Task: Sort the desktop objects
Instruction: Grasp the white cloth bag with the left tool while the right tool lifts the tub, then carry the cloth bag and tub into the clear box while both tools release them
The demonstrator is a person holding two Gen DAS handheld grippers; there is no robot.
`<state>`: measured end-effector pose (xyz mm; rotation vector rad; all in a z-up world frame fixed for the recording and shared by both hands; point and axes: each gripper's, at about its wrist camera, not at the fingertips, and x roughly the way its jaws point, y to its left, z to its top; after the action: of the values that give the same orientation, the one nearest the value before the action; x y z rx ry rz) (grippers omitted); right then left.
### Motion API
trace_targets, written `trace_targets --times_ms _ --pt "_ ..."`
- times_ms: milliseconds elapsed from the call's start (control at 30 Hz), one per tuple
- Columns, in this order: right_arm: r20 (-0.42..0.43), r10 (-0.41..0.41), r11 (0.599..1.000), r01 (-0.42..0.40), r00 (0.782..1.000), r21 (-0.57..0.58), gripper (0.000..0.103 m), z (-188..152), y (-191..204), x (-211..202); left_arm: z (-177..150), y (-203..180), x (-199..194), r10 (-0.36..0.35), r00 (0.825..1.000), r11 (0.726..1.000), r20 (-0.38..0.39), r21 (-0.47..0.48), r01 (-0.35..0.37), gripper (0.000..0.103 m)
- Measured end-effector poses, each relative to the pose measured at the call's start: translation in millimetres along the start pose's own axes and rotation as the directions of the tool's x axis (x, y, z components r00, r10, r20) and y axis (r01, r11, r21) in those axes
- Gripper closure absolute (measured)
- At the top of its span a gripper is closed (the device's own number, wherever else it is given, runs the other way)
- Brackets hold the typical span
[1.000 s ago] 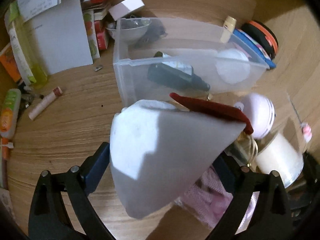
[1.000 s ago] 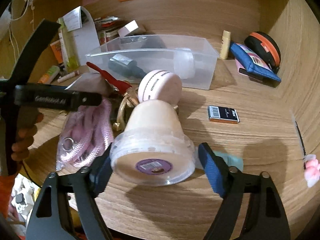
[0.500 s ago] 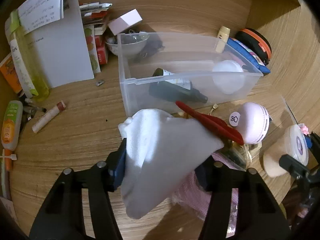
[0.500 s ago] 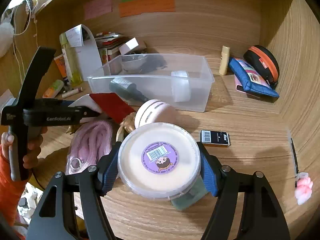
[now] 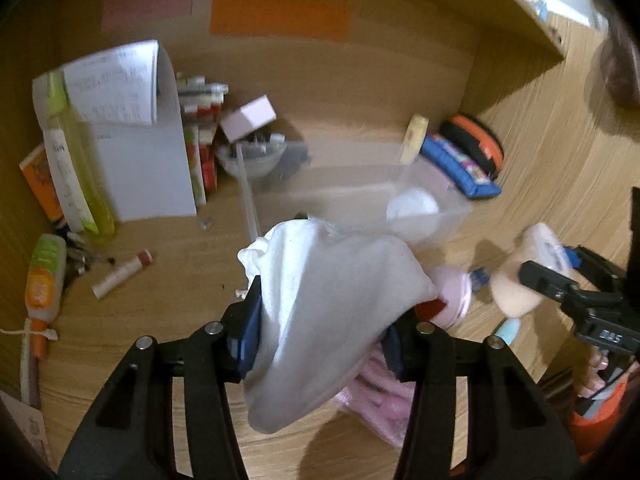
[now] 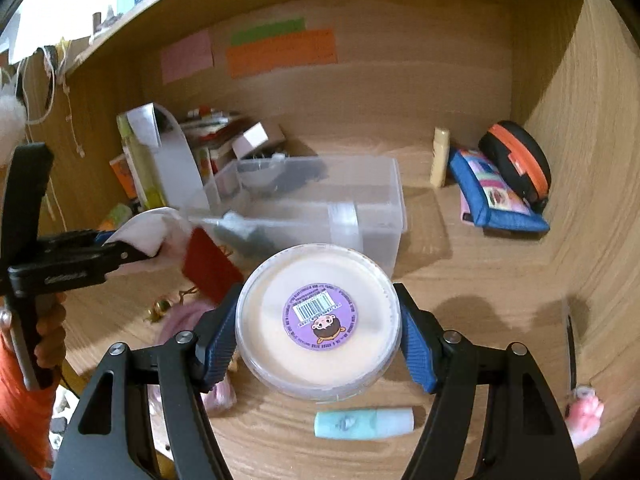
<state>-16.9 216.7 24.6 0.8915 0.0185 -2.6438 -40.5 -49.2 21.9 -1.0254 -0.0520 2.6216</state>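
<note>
My left gripper [image 5: 320, 332] is shut on a white pouch with a red lining [image 5: 320, 312] and holds it above the desk, in front of the clear plastic bin [image 5: 360, 196]. It also shows at the left of the right wrist view [image 6: 148, 236]. My right gripper [image 6: 316, 324] is shut on a cream tub with a purple barcode sticker [image 6: 318, 320], lifted in front of the bin [image 6: 320, 208]. The tub shows in the left wrist view [image 5: 524, 276] at the right. The bin holds a dark bottle [image 6: 240, 232] and a white jar [image 5: 412, 208].
On the desk lie a pink cord bundle [image 5: 380, 400], a mint tube [image 6: 364, 422], a round pink case [image 5: 452, 296], a lip balm [image 5: 122, 274] and an orange-capped tube [image 5: 44, 280]. A blue pouch [image 6: 496, 200], black-orange case [image 6: 516, 160], booklets and paper [image 5: 132, 152] line the back.
Both grippers have lifted and tilted up toward the back wall. The pouch has risen off the pink cord bundle. The tub has risen and now faces the camera.
</note>
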Motion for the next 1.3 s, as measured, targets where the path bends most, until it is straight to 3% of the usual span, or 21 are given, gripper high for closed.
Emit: trace_targets --times_ms 433,533,633,933,1300 --pt "0.038 0.055 0.998 -0.054 0.998 -0.018 0.035 55.9 2.4 15.9 38.4 6.3 -10.9 0.009 0.996 0.998 0.085 -0.058 -0.004 0.053" --pt "0.011 0.107 0.994 -0.106 0.994 -0.025 0.035 67.4 3.4 26.2 48.7 5.8 -4.9 0.032 0.995 0.998 0.092 -0.057 -0.027 0.053" --pt "-0.02 0.143 0.989 -0.144 0.99 -0.028 0.035 79.6 4.4 37.9 57.5 5.9 3.7 0.023 0.996 0.998 0.086 -0.062 -0.018 0.053" --pt "-0.036 0.096 0.993 -0.098 0.995 -0.059 0.035 105.1 11.4 73.9 81.0 10.2 38.0 -0.002 0.999 0.997 0.036 -0.078 0.004 0.053" --pt "-0.134 0.101 0.989 -0.114 0.986 -0.093 0.035 104.1 17.6 127.6 92.1 21.9 96.4 -0.018 0.999 0.997 -0.042 -0.079 0.015 0.053"
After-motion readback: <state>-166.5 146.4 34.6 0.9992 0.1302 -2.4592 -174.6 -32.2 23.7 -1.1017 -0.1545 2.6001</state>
